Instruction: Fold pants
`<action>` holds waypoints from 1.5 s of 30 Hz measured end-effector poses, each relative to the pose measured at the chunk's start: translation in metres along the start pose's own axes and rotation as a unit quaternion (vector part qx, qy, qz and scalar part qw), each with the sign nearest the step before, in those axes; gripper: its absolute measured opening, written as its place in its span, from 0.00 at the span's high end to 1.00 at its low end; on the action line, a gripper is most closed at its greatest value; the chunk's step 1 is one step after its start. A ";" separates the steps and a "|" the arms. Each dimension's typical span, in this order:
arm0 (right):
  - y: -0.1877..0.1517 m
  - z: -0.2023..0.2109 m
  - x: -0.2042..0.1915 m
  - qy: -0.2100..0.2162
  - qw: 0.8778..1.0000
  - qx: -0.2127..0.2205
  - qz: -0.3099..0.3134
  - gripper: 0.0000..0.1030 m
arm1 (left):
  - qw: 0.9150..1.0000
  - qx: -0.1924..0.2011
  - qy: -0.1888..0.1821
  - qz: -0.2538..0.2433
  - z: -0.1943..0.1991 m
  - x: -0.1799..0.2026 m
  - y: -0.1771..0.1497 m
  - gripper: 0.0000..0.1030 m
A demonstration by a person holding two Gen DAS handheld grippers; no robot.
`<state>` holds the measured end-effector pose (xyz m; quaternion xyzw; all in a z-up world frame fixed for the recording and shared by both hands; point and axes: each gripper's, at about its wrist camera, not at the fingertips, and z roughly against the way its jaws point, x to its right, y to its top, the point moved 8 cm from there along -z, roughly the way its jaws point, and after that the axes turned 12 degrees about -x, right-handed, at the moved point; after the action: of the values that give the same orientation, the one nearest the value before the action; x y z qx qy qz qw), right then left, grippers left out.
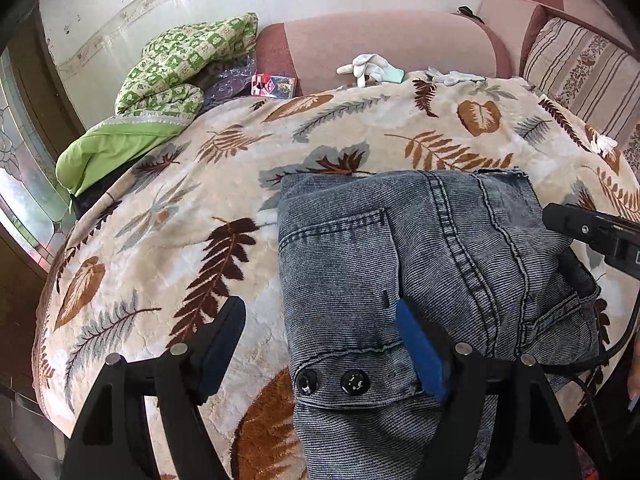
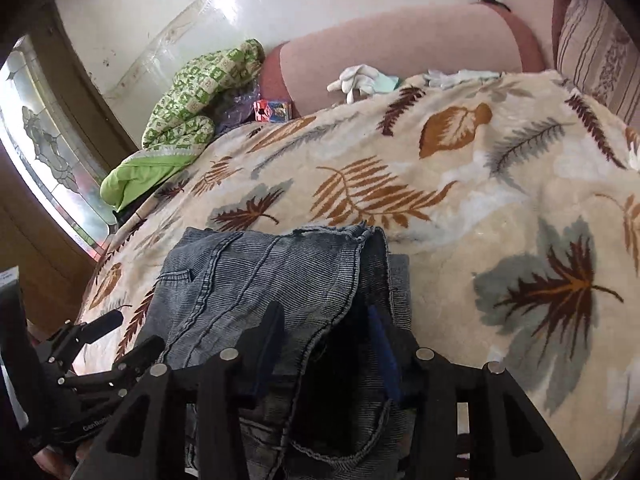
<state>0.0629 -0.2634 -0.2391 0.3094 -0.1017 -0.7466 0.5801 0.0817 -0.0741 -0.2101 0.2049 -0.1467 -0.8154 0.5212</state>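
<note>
Grey-blue denim pants (image 1: pixel 440 240) lie folded into a thick stack on a leaf-patterned blanket (image 1: pixel 360 128), with the waistband and its two snap buttons (image 1: pixel 330 381) nearest me. My left gripper (image 1: pixel 318 304) is open and straddles the stack's left edge: the blue-padded finger rests on the denim, the other over bare blanket. In the right wrist view the pants (image 2: pixel 260 272) fill the lower middle. My right gripper (image 2: pixel 326 312) is shut on a thick fold at their right edge, and dark inner cloth fills the gap. It shows as the right gripper (image 1: pixel 592 232) in the left wrist view. The left gripper (image 2: pixel 138 330) appears at lower left.
A green patterned quilt (image 1: pixel 180 68) is piled at the back left beside a small colourful box (image 1: pixel 274 85). White gloves (image 1: pixel 368 66) lie against the pink sofa back (image 1: pixel 380 36). A striped cushion (image 1: pixel 580 72) is at the right, a window (image 1: pixel 20 168) at the left.
</note>
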 end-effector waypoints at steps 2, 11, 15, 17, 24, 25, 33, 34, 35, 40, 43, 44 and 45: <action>-0.002 0.012 -0.008 -0.023 0.999 0.027 0.028 0.54 | 1.000 0.008 0.000 0.003 0.006 -0.002 0.001 0.24; -0.022 0.013 -0.043 -0.047 0.993 0.038 0.105 0.53 | 0.999 0.042 0.010 0.029 0.034 -0.019 0.005 0.24; -0.031 -0.005 -0.038 -0.045 0.994 0.001 0.096 0.53 | 0.998 0.055 0.013 0.030 0.044 -0.019 0.007 0.23; -0.036 -0.015 -0.035 -0.048 0.994 -0.022 0.091 0.52 | 0.998 0.059 0.014 0.029 0.047 -0.019 0.008 0.23; -0.045 -0.030 -0.027 -0.057 0.993 -0.057 0.090 0.48 | 0.997 0.062 0.017 0.030 0.051 -0.020 0.009 0.23; -0.046 -0.030 -0.027 -0.057 0.993 -0.060 0.087 0.48 | 0.997 0.062 0.018 0.032 0.051 -0.020 0.009 0.23; -0.064 -0.024 -0.028 -0.073 0.991 -0.060 0.090 0.48 | 0.997 0.062 0.023 0.038 0.052 -0.025 0.006 0.23; -0.066 -0.023 -0.028 -0.075 0.991 -0.060 0.090 0.48 | 0.997 0.062 0.024 0.039 0.052 -0.026 0.005 0.23; -0.068 -0.021 -0.029 -0.077 0.991 -0.061 0.092 0.48 | 0.997 0.061 0.024 0.040 0.051 -0.027 0.005 0.23; -0.077 -0.017 -0.029 -0.071 0.991 -0.065 0.092 0.48 | 0.997 0.049 0.022 0.055 0.050 -0.037 0.001 0.20; -0.076 -0.016 -0.028 -0.063 0.992 -0.064 0.092 0.48 | 0.996 0.041 0.012 0.073 0.051 -0.046 -0.004 0.18; -0.076 -0.016 -0.028 -0.061 0.992 -0.062 0.093 0.48 | 0.996 0.038 0.010 0.079 0.052 -0.050 -0.005 0.18; -0.077 -0.016 -0.028 -0.059 0.992 -0.061 0.093 0.48 | 0.996 0.036 0.011 0.083 0.052 -0.053 -0.006 0.18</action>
<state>0.0145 -0.2108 -0.2813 0.2181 -0.1185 -0.7110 0.6580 0.0711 -0.0223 -0.1580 0.2195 -0.1868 -0.7612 0.5810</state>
